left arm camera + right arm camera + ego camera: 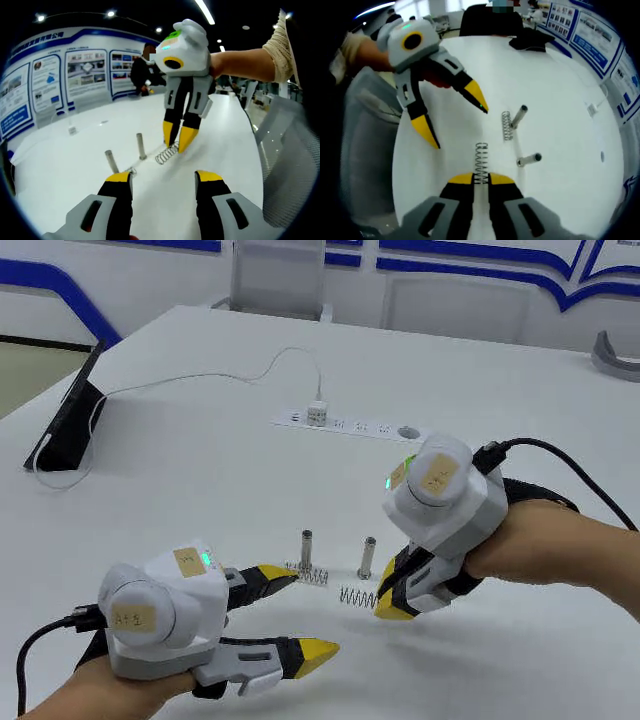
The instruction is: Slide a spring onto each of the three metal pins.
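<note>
**Q:** What is counted nearest the viewer?

**A:** Two grippers are seen. The left gripper (302, 612) is held lowest in the head view. Its jaws are spread wide and nothing is gripped.

**Q:** And the right gripper (388, 606)?

**A:** Its jaws are almost closed. One end of a spring (356, 595) is pinched between the tips, and the rest is stretched along the white table (200, 470).

**Q:** How many springs and pins are counted?

**A:** Two springs and two pins. The second spring (308, 573) is laid flat at the foot of the left pin (306, 546). The right pin (367, 557) is stood upright just beside the pinched spring.

**Q:** Farther back?

**A:** One power strip (350, 425) is seen, then one dark tablet (68, 420) propped at the left edge.
</note>
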`<act>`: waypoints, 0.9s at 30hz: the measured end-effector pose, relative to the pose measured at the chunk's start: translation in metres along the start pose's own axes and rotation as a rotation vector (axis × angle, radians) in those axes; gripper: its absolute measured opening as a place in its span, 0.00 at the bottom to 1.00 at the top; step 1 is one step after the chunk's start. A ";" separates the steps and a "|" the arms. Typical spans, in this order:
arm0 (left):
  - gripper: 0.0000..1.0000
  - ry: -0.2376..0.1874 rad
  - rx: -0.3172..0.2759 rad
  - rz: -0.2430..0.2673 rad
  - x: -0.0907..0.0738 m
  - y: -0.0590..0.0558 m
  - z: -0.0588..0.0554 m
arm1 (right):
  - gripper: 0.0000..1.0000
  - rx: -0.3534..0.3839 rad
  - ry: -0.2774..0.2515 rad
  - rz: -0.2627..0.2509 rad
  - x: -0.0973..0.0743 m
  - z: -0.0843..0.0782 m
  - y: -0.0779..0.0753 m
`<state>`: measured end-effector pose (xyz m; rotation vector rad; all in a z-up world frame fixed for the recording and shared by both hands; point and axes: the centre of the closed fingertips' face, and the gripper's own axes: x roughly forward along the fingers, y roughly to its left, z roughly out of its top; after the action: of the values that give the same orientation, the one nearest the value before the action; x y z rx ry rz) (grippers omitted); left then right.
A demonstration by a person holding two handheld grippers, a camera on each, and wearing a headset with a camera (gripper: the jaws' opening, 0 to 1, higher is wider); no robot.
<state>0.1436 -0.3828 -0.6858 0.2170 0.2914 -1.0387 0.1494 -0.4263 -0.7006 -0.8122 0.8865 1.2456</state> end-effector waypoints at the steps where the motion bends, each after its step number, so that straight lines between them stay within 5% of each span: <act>1: 0.49 0.000 0.004 -0.005 0.001 -0.002 0.001 | 0.12 -0.007 0.000 0.003 -0.001 0.001 0.002; 15: 0.32 -0.013 0.068 -0.070 0.006 -0.018 0.008 | 0.12 -0.133 0.017 0.064 -0.005 0.013 0.026; 27: 0.14 -0.026 0.110 -0.104 0.008 -0.026 0.010 | 0.12 -0.167 0.033 0.076 -0.009 0.016 0.033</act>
<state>0.1267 -0.4053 -0.6802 0.2898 0.2239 -1.1609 0.1181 -0.4113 -0.6866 -0.9416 0.8544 1.3898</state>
